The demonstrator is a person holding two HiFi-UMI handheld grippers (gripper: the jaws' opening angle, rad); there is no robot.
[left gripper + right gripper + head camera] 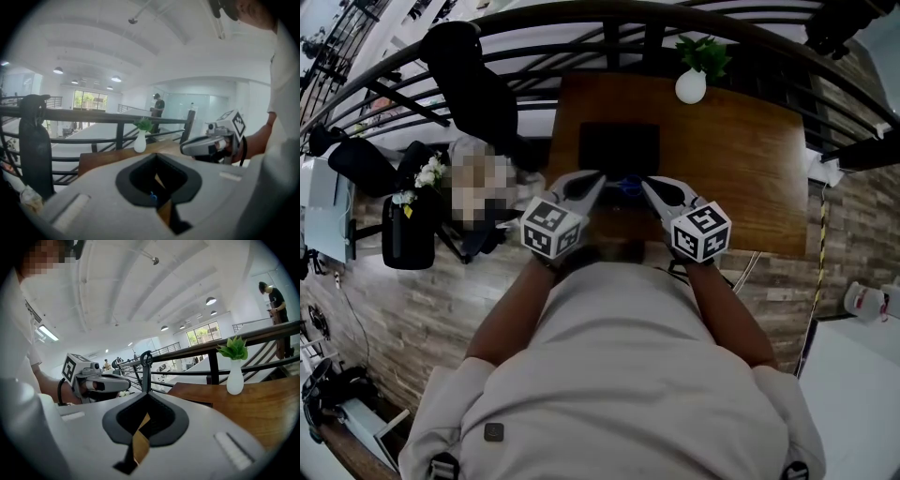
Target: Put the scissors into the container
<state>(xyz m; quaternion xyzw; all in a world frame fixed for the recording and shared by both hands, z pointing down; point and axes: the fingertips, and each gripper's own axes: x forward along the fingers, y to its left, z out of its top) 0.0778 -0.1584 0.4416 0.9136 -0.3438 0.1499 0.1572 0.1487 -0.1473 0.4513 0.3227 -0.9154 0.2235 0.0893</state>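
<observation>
Beside a dark curved railing, the wooden desk (741, 159) is carrying a white vase (691, 86) with a green sprig at its far edge and a dark rectangular container (619, 147) nearer the person. The left hand-held gripper (599, 177) and the right hand-held gripper (646, 184) are hovering side by side over the desk's near part, each with its jaws pressed together and gripping nothing. The scissors (628, 185) are showing only as a small blue shape lying between the two tips, just in front of the container and outside it.

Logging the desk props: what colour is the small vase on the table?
The vase is white; it shows best in the right gripper view.
</observation>
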